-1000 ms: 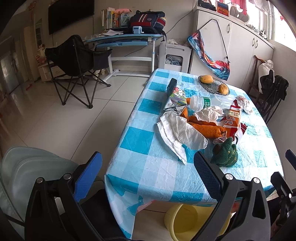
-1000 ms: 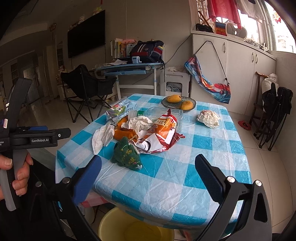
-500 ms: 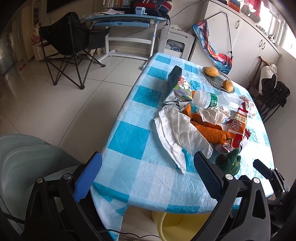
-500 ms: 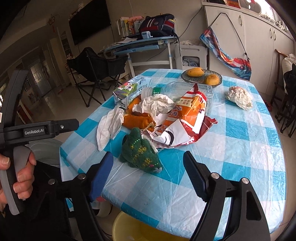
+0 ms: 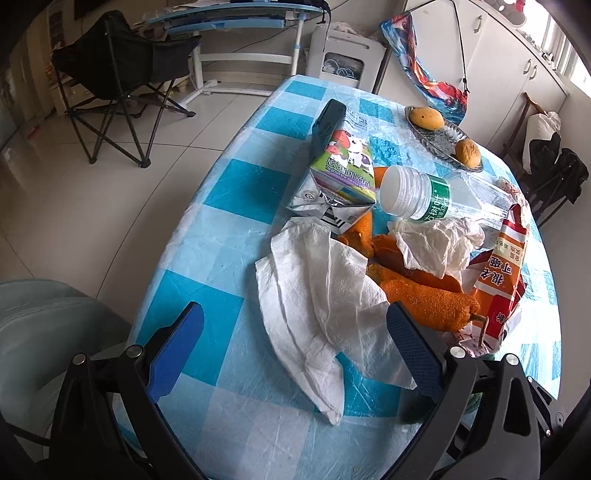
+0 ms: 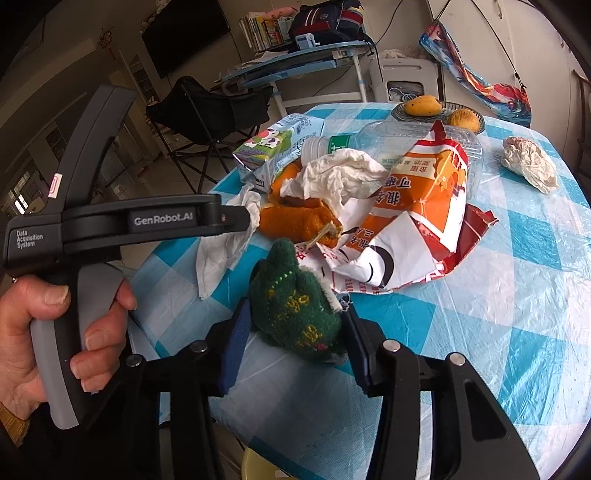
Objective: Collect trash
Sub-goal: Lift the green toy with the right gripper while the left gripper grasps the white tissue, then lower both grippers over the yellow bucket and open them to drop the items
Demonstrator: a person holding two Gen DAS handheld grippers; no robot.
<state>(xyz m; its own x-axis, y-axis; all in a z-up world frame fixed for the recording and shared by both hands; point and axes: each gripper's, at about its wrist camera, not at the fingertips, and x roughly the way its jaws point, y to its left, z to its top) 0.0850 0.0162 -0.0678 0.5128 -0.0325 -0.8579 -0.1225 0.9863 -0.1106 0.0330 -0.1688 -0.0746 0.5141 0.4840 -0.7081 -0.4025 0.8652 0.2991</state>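
As the grab is made: right gripper (image 6: 293,345) jaws, just closing, clamped on green knitted toy (image 6: 295,314).
Tip: lifted straight.
Left gripper (image 5: 295,350): held wide, empty.

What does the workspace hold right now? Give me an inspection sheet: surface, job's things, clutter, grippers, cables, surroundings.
Surface: table under a blue-and-white checked cover with clear plastic over it.
Job's things: white tissue, milk carton, plastic bottle lying on its side, orange snack bag, crumpled paper ball, orange peel.
Clutter: green knitted toy; fruit dish with two yellow fruits.
Grippers: left gripper open above the tissue; right gripper has just been closing, the toy between its jaws, the pads pressing its sides.
Cables: black cord hanging at the cupboard.
Surroundings: folding chair, desk, yellow bucket below the table edge.
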